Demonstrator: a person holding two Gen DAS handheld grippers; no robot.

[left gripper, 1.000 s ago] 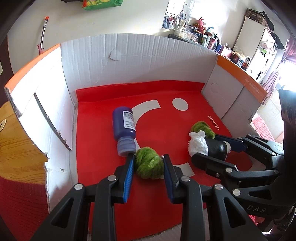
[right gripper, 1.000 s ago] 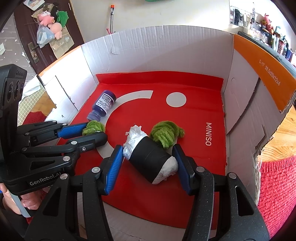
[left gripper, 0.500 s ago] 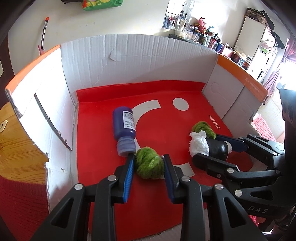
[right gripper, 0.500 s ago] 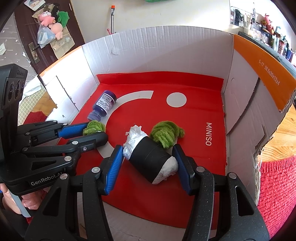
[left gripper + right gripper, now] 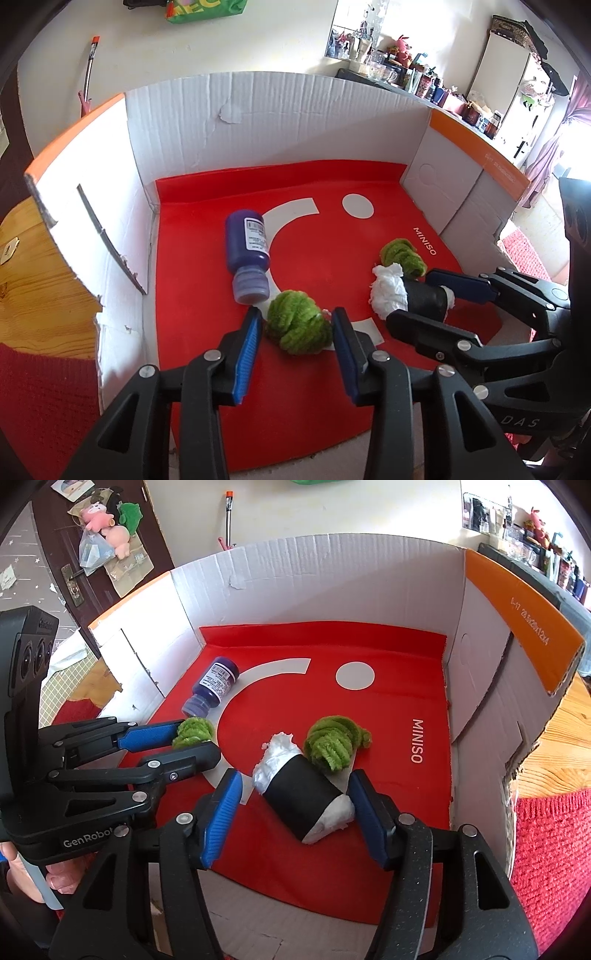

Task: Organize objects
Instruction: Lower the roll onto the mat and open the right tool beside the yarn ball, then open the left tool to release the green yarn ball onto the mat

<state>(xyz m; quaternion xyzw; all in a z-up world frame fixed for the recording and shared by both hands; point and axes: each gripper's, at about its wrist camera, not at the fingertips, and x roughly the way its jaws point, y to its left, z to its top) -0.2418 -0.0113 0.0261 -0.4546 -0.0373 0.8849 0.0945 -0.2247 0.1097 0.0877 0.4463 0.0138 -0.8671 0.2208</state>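
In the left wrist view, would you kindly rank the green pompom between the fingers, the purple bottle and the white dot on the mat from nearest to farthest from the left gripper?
1. Green pompom, between the left gripper's fingers.
2. Purple bottle, lying just beyond, slightly left.
3. White dot, farthest, toward the back wall.

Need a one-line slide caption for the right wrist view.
Right gripper opening around black-wrapped white roll on red mat in cardboard box.

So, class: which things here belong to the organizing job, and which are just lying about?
Job: green pompom between the left hand-held gripper's just-opened jaws; black-wrapped roll inside the right hand-held gripper; second pompom; purple bottle; cardboard box.

Lying about: shelf clutter; plush toys.
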